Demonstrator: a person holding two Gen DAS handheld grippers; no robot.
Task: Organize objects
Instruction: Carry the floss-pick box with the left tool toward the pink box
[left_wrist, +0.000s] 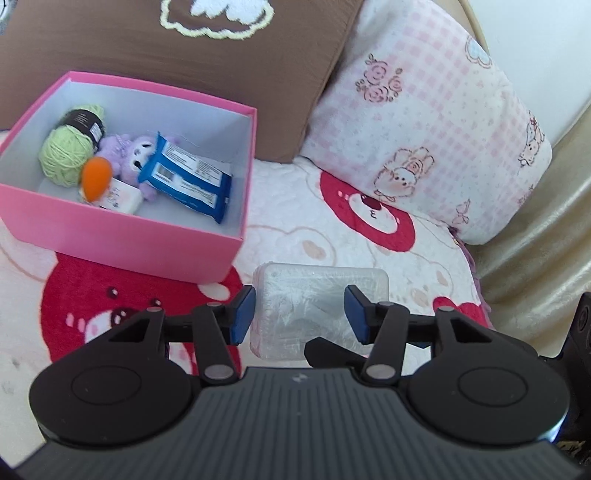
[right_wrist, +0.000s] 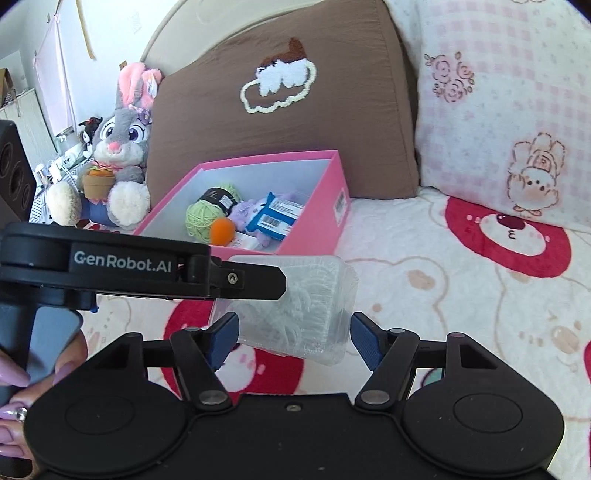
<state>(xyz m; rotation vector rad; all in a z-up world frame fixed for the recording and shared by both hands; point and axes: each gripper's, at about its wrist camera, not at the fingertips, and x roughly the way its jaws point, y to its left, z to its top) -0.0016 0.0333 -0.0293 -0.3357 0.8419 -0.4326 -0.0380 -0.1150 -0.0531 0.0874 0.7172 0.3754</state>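
Setting: a bed (left_wrist: 332, 236) with a white blanket printed with red bears; brown pillow (right_wrist: 295, 122) and pink checked pillow (left_wrist: 424, 122) at the far side.
Pink box (left_wrist: 122, 236): open, on the blanket in front of the brown pillow, far left of the tools.
Box contents: green yarn ball (left_wrist: 64, 155), purple plush (left_wrist: 125, 151), orange felt piece (left_wrist: 96, 177), blue packet (left_wrist: 184, 173), small white pack (left_wrist: 123, 197).
Clear plastic pack (left_wrist: 317, 306): near the box's near right corner, between the two tools, apparently lifted off the blanket; hard to tell through the wrap.
Left tool (left_wrist: 299, 312): angled downward, blue pads (left_wrist: 243, 314) partly apart on either side of the pack's near end; contact is unclear.
Right tool (right_wrist: 291, 341): angled downward, pads partly apart around the pack's near right end; cannot tell if they press on it.
Hand (right_wrist: 22, 391): at the near left of the right wrist view, wrapped around the left tool's grey handle, long painted nails, a ring.
Bunny plush (right_wrist: 118, 155): sits left of the brown pillow.
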